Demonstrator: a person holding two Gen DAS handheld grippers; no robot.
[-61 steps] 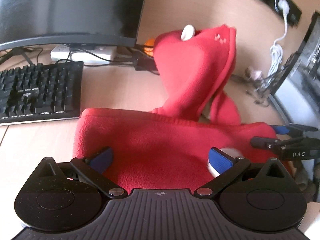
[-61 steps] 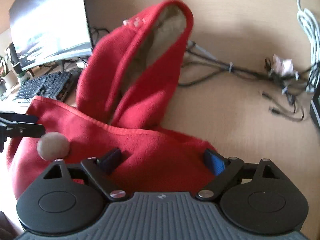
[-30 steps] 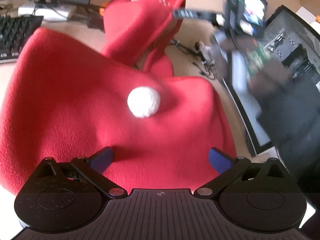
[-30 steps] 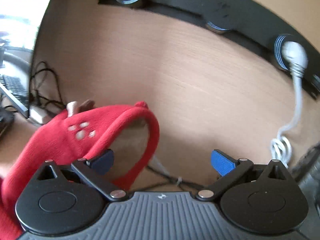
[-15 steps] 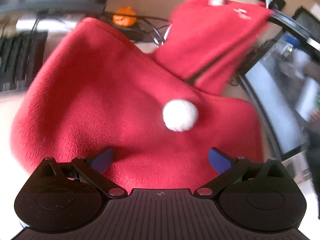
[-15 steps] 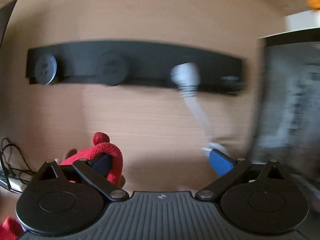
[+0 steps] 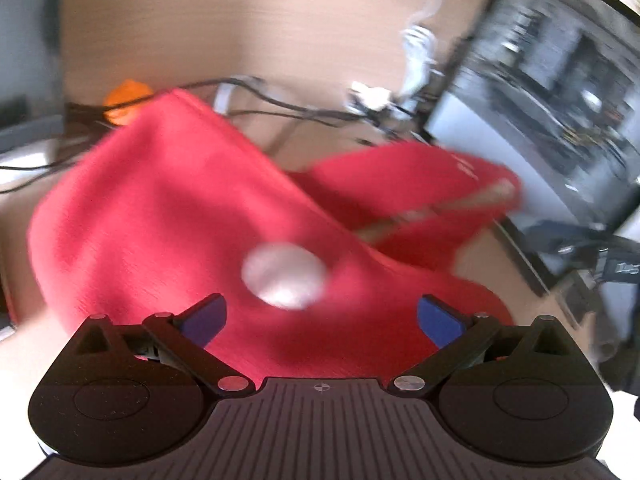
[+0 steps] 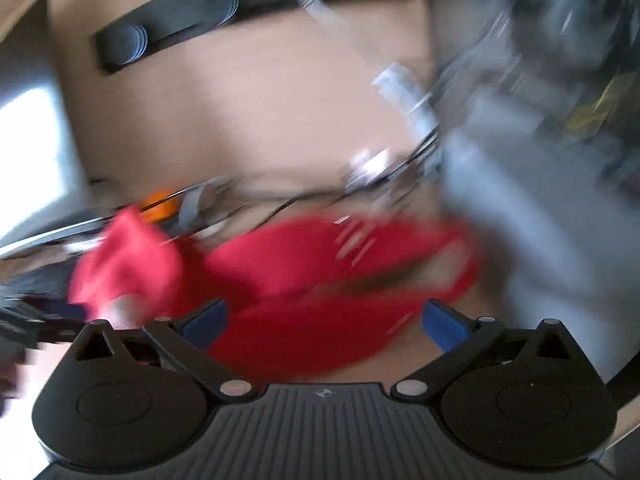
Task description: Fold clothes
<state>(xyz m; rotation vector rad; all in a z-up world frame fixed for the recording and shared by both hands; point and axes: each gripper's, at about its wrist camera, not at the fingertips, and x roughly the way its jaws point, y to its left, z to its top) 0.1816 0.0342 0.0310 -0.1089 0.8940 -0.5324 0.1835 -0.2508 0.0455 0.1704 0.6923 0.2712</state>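
Red fleece (image 7: pixel 168 216) fills the middle of my left wrist view, a hooded garment lying on the light wooden desk (image 7: pixel 248 32), and both pictures are smeared with motion blur. My left gripper (image 7: pixel 322 318) hangs just over the fleece with its jaws spread wide; the blue pads (image 7: pixel 438 320) stand apart on either side and I see no cloth pinched between them. A white pompom (image 7: pixel 284 278) sits on the fleece just ahead of that gripper. The hood (image 7: pixel 416 196) lies off to the right, its pale lining showing along the edge. From my right wrist view the hood (image 8: pixel 340 256) lies flat ahead of my right gripper (image 8: pixel 324 322), whose jaws are opening and already wide, with nothing gripped. Behind the fleece I make out dark cables (image 7: pixel 280 104) and an orange object (image 7: pixel 126 96).
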